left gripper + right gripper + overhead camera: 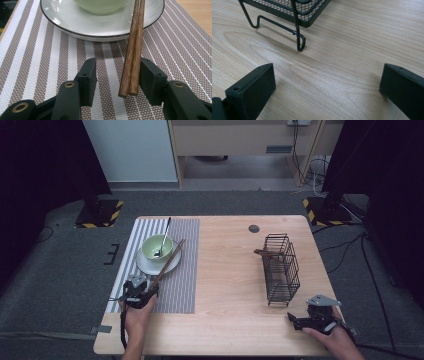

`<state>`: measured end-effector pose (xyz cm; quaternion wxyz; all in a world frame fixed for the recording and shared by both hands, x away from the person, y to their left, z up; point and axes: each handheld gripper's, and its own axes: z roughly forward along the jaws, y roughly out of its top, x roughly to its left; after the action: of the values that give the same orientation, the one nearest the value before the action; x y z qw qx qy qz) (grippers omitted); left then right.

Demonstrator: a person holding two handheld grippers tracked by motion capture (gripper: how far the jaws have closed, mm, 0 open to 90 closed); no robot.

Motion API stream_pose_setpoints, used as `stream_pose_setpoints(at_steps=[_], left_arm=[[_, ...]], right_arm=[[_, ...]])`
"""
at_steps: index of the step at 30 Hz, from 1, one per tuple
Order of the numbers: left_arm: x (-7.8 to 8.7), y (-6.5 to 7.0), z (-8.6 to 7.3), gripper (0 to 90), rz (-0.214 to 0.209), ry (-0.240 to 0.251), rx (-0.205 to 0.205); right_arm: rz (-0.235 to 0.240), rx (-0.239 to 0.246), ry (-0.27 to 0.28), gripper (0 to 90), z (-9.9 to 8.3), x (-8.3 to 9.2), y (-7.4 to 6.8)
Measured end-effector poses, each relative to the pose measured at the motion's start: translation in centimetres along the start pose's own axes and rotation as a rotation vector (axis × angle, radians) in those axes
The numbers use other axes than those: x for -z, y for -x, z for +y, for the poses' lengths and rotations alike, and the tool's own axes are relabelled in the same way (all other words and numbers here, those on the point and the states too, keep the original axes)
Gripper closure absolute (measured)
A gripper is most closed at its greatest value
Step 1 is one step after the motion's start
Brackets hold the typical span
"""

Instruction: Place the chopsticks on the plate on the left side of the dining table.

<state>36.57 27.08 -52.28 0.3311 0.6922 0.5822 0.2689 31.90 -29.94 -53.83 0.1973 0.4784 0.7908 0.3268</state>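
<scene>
Two wooden chopsticks (132, 53) lean on the white plate (75, 21) rim beside the green bowl (157, 247), their near ends between the left gripper (117, 75) jaws, close against the right-hand jaw; jaws part open, gap left on the other side, not clamped. Plate sits on the striped placemat (37, 65). Right gripper (327, 85) wide open, holding nothing, low over the table (349, 50) just short of the black wire basket (281, 269).

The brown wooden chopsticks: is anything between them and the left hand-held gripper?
Nothing visible. The brown wooden chopsticks already lie between the open jaws of the left hand-held gripper, near its right jaw, their far ends resting on the white plate.
</scene>
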Motion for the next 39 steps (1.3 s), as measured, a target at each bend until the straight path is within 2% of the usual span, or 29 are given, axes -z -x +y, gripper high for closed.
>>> stream_pose_setpoints(at_steps=[6, 10, 21, 26, 31, 32, 34, 39], left_arm=[[0.0, -0.1, 0.0, 50.2, 0.003, 0.001, -0.001], [0.1, -0.2, 0.0, 57.2, -0.016, -0.001, -0.006], [0.3, -0.6, 0.1, 67.7, -0.032, -0.002, 0.001], [0.3, -0.6, 0.1, 67.7, -0.027, -0.005, -0.004], [0.2, -0.8, 0.1, 66.2, -0.009, -0.003, -0.005], [0.2, -0.8, 0.1, 64.7, -0.001, -0.001, -0.002], [0.2, -0.9, 0.1, 56.1, 0.017, 0.0, 0.003], [0.1, -1.2, 0.0, 48.9, 0.041, 0.001, 0.006]], right_arm=[[0.0, 0.0, 0.0, 0.4, 0.0, 0.0, 0.0], [0.0, 0.0, 0.0, 0.4, 0.0, 0.0, 0.0], [0.0, 0.0, 0.0, 0.4, 0.0, 0.0, 0.0], [0.0, 0.0, 0.0, 0.3, 0.0, 0.0, 0.0], [0.0, 0.0, 0.0, 0.4, 0.0, 0.0, 0.0], [0.0, 0.0, 0.0, 0.4, 0.0, 0.0, 0.0], [0.0, 0.0, 0.0, 0.4, 0.0, 0.0, 0.0], [0.0, 0.0, 0.0, 0.4, 0.0, 0.0, 0.0]])
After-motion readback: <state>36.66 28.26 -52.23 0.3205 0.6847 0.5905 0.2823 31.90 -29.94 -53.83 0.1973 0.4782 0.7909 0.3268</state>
